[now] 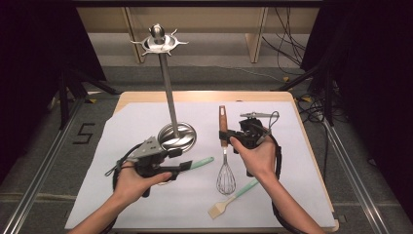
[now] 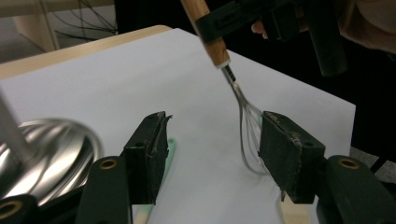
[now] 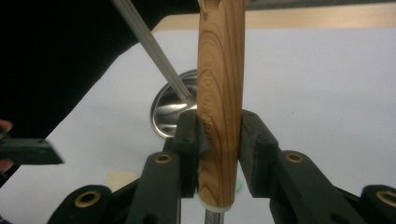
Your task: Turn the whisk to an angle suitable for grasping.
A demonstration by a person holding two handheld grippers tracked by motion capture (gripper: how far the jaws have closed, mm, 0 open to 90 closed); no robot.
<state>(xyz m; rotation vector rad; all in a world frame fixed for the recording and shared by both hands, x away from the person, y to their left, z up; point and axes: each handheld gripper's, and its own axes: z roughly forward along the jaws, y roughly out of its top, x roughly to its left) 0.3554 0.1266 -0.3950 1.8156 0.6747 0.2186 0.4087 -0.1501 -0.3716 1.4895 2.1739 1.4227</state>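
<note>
- Right of centre in the high view, my right gripper (image 1: 225, 137) is clamped on the wooden handle of the whisk (image 1: 225, 161), whose wire head hangs toward the lower middle of the frame.
- Seen from the right gripper view, the wooden handle (image 3: 219, 102) stands upright between my two jaws, which press on it from both sides near its lower end.
- At lower left of the high view, my left gripper (image 1: 187, 165) has its jaws apart and holds nothing.
- Through the left gripper view, the whisk's wires (image 2: 247, 135) show between those jaws, close to the right-hand one.
- A green-handled spatula (image 1: 200, 162) lies on the white sheet (image 1: 302, 161) just beside my left jaw tips.
- A pastry brush (image 1: 233, 197) lies at lower centre, just below the whisk head.
- The steel stand (image 1: 170, 92) rises from its round base at centre left.
</note>
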